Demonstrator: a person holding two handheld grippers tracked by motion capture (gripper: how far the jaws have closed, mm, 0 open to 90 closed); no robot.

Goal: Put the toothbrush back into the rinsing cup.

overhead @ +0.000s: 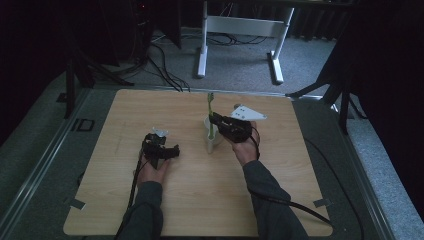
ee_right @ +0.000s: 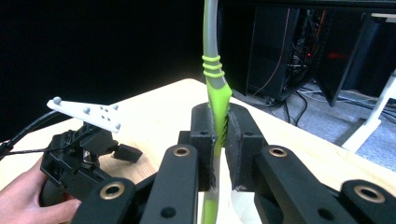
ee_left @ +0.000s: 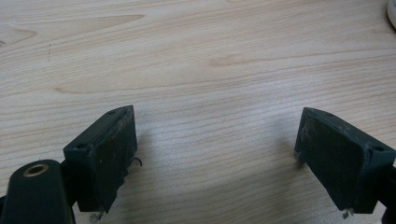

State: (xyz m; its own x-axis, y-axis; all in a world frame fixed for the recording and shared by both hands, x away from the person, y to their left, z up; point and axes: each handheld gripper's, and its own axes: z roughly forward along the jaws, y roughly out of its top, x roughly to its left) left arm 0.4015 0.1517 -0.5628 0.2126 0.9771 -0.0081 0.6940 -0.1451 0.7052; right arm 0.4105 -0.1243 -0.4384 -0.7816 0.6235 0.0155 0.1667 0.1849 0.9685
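A green and grey toothbrush (overhead: 210,112) stands upright in a white cup (overhead: 212,139) near the middle of the wooden table (overhead: 120,115). My right gripper (overhead: 216,120) is shut on the toothbrush handle (ee_right: 217,100), its jaws pressed on both sides just above the cup. The cup's rim (ee_right: 243,214) shows below the jaws. My left gripper (overhead: 162,155) rests low over bare wood to the left of the cup, open, its pads (ee_left: 109,154) far apart with nothing between them. In the right gripper view the left gripper (ee_right: 79,154) sits farther off in a hand.
Table edges drop to a grey carpeted floor (overhead: 310,65). A white desk frame (overhead: 240,40) and cables (overhead: 165,70) lie beyond the far edge. A cable (overhead: 290,202) trails from the right gripper across the table's near right.
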